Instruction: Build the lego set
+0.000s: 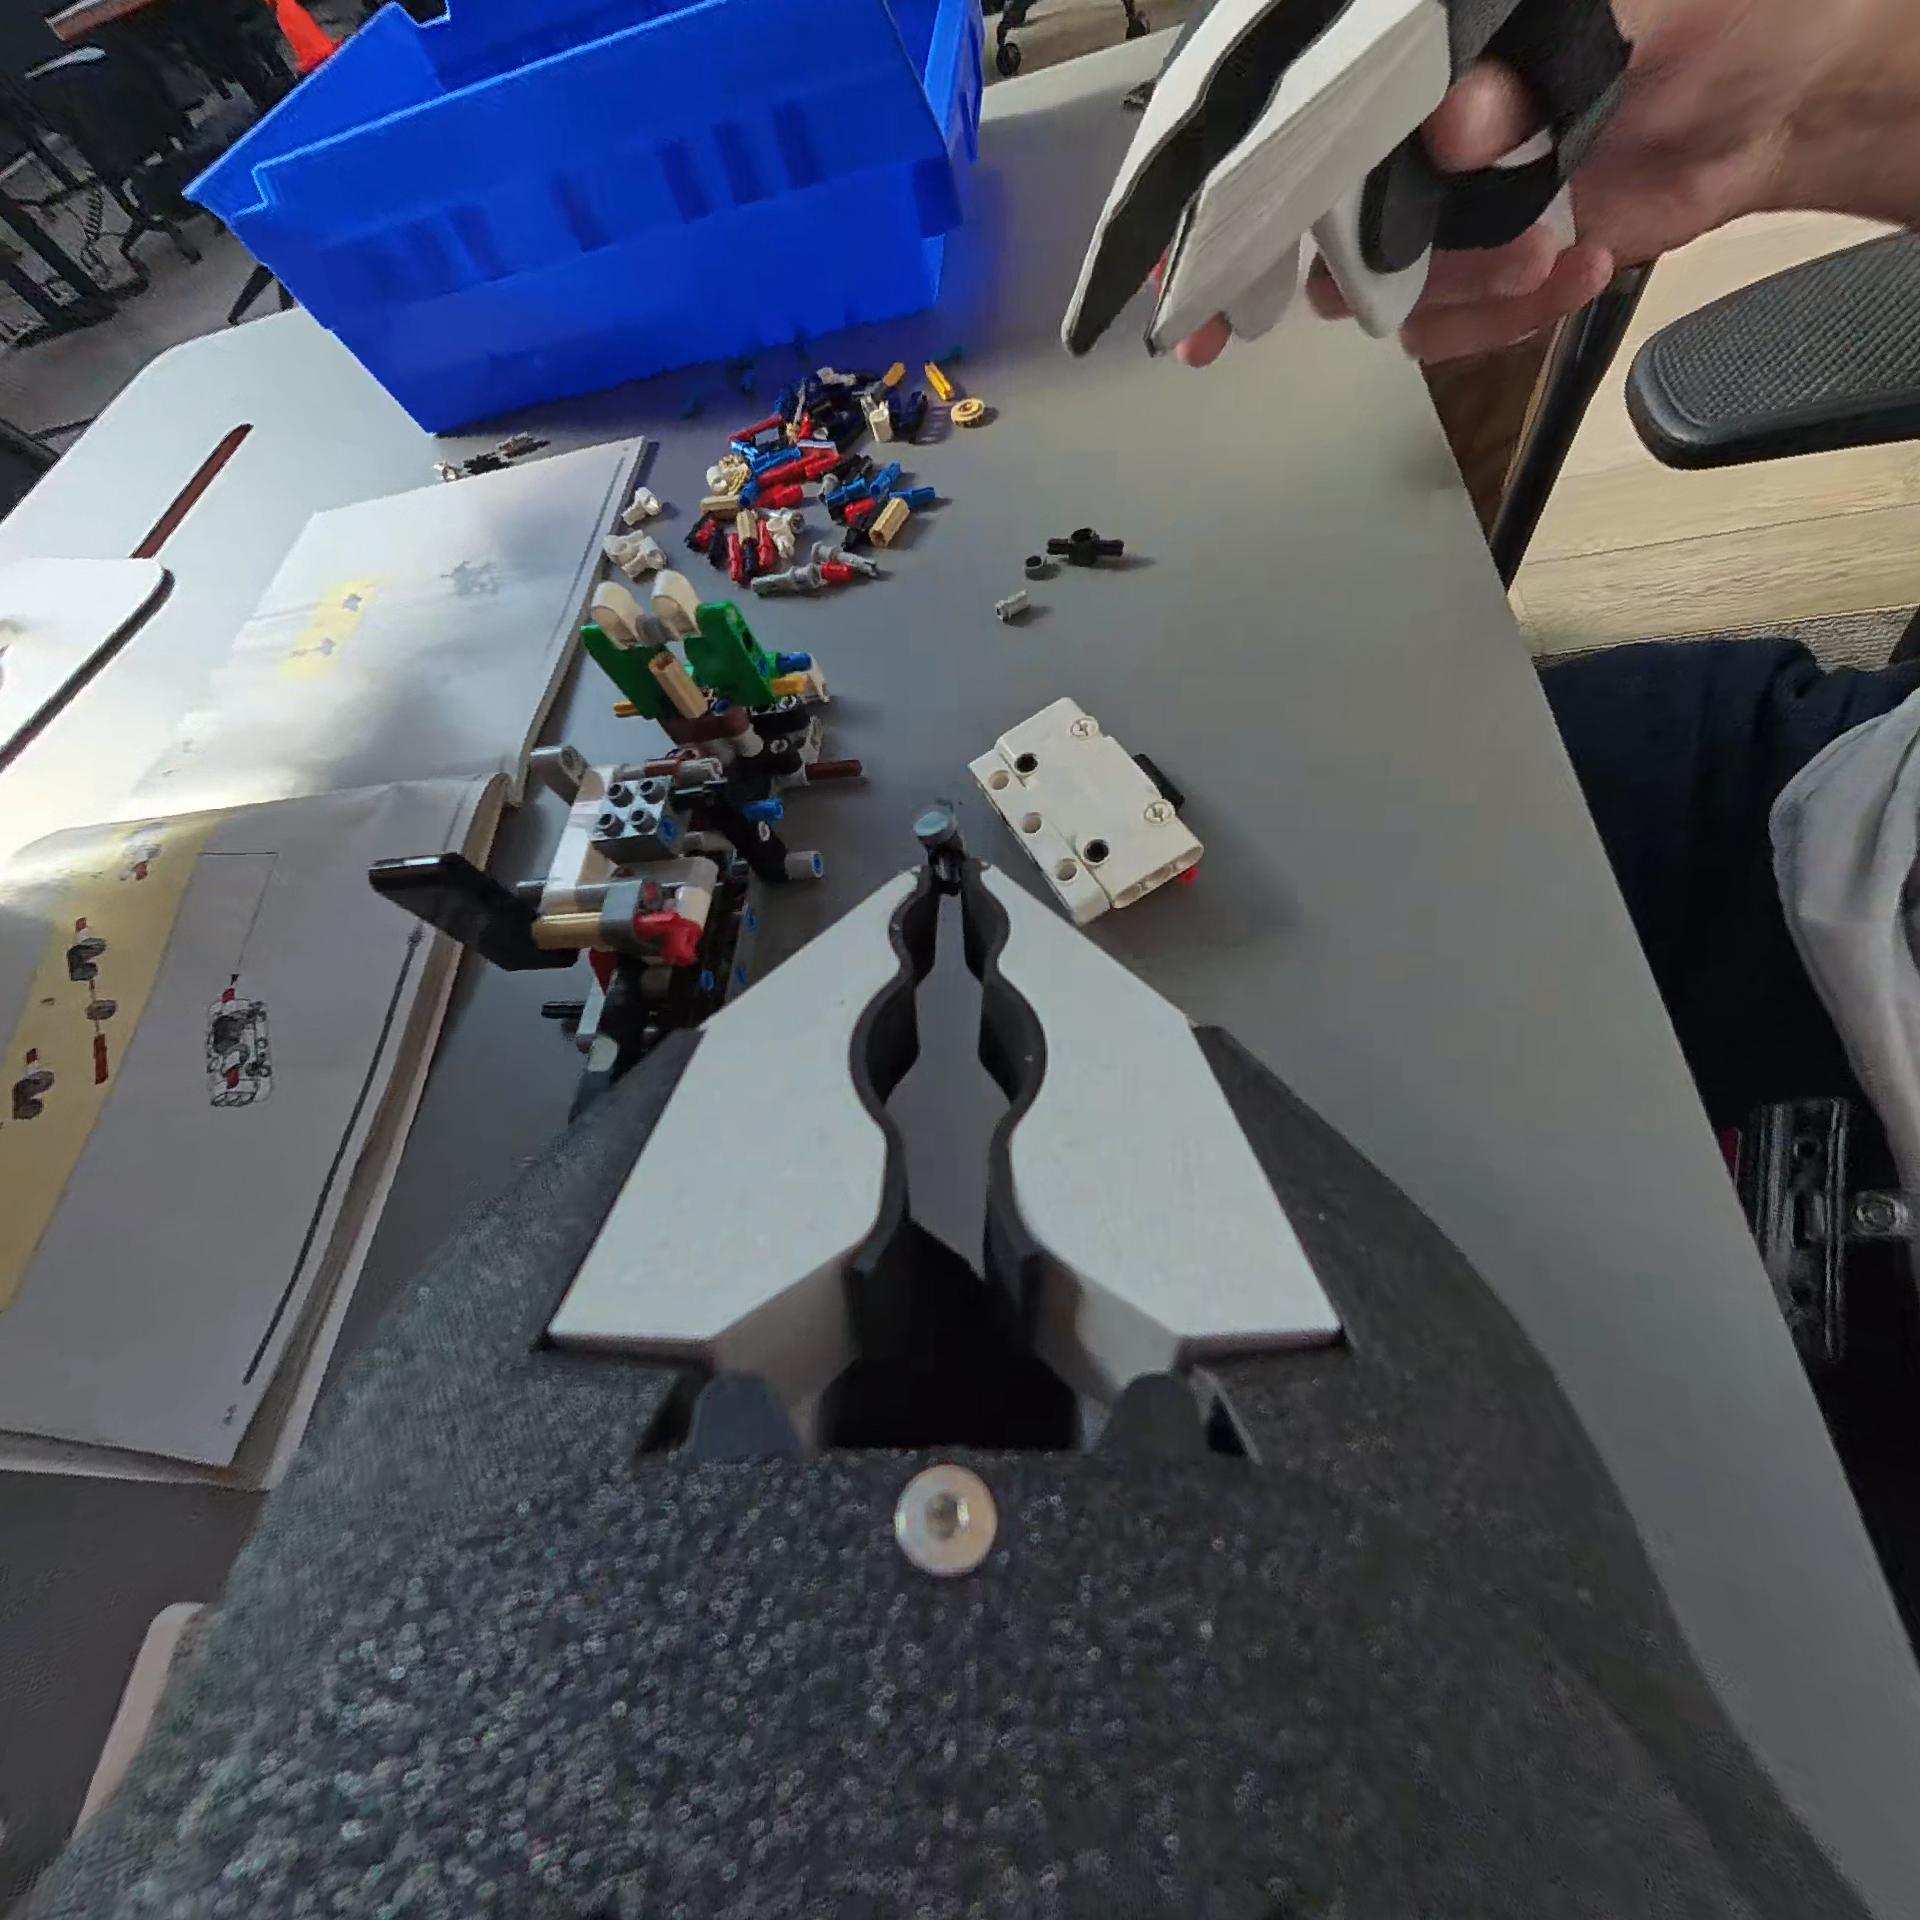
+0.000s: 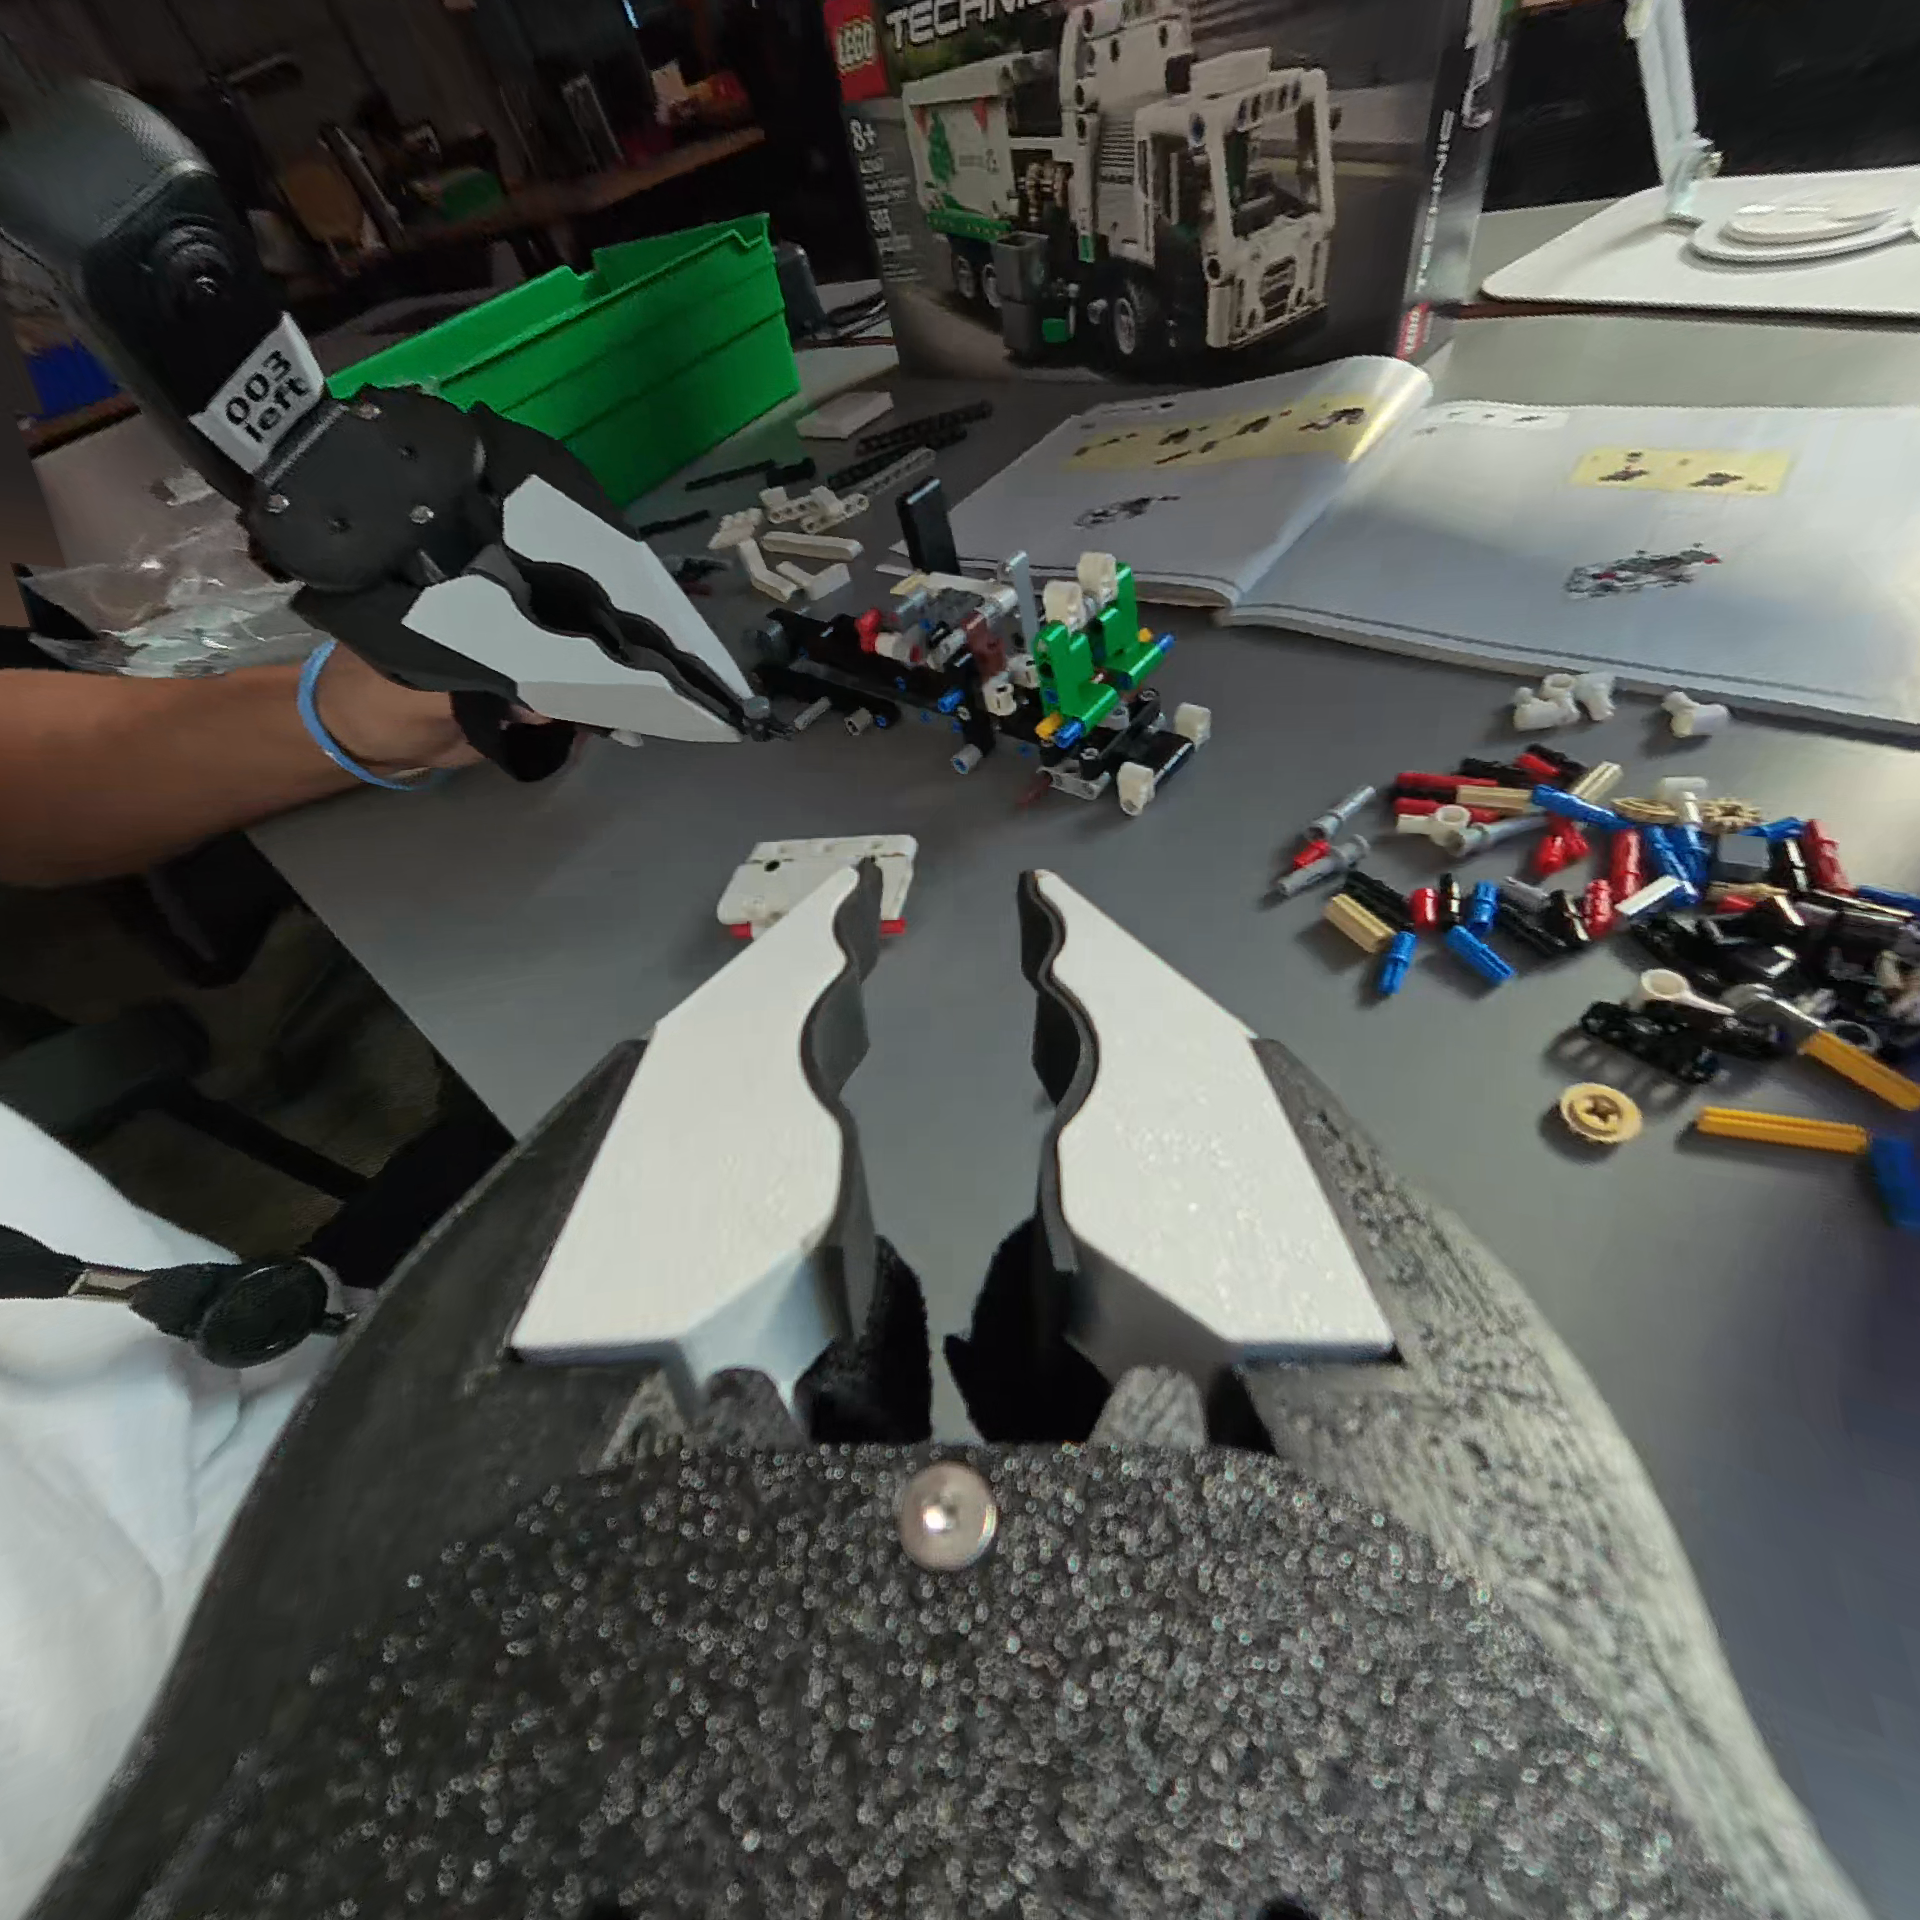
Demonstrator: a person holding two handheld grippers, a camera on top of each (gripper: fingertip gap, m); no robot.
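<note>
Paper comes first on your far left: an open instruction booklet with smooth matte pages lies flat on the grey table, well left of your left claw. Between booklet and claw sits a knobbly half-built brick model, all studs, black beams and two glossy green uprights. Your left claw is pinched nearly shut; its wavy black rubber pads press on a small dark pin with a round grey head that pokes out past the tips. Just right of those tips lies a blocky white plastic housing, rounded at the corners, with holes and screw heads in its face. Farther ahead is a loose scatter of small pegs, red, blue, black and tan, and behind it a ribbed blue bin. Your right claw hovers over the table with its jaws clearly parted and nothing between them; the white housing lies just beyond its left fingertip, the pegs off to its right.
</note>
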